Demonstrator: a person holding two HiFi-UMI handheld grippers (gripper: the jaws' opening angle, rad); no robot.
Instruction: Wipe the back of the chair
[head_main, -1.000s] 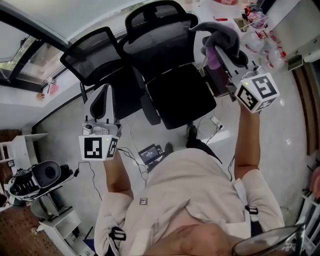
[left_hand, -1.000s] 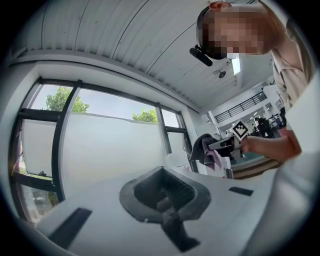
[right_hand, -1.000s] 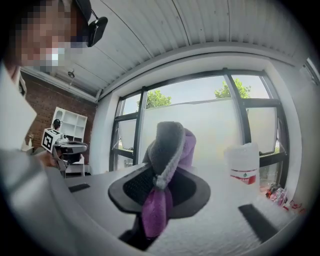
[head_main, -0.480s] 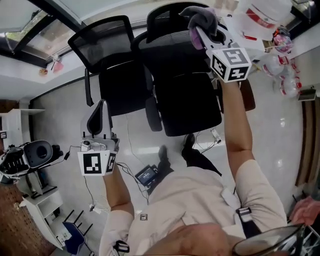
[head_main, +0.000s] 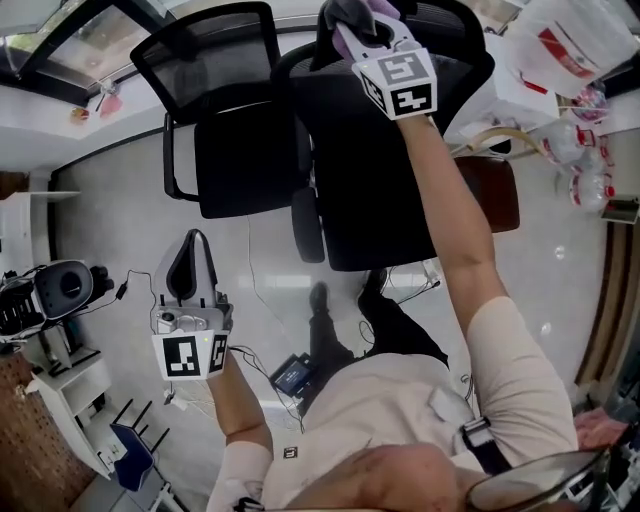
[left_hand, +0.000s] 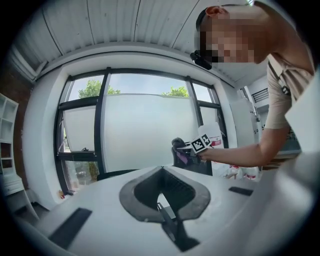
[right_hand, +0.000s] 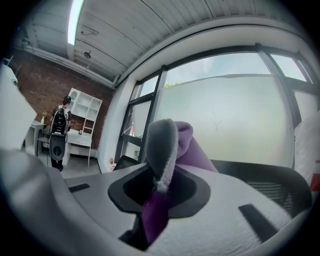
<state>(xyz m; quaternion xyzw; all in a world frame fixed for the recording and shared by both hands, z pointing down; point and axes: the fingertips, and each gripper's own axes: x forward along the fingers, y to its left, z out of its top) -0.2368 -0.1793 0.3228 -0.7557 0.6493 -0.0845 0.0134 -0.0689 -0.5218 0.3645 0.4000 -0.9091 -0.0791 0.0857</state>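
Purple-grey cloth (right_hand: 167, 150), pinched by the right gripper (head_main: 358, 25), sits at the top of the chair back (head_main: 455, 75); a second chair (head_main: 210, 55) stands just beside. Left gripper (head_main: 190, 262) hangs pressed together, empty, above the floor (head_main: 110, 210).

Cloth (right_hand: 162, 150) in right gripper (head_main: 360, 20): grey outer fold, purple inside. Marker cube (head_main: 398, 82) behind it: white, black square pattern. Chair (head_main: 380, 200) under right gripper: black, mesh back. Second chair (head_main: 245, 150) ahead of left gripper (head_main: 190, 255): black. Left gripper pale grey, black jaw linings.
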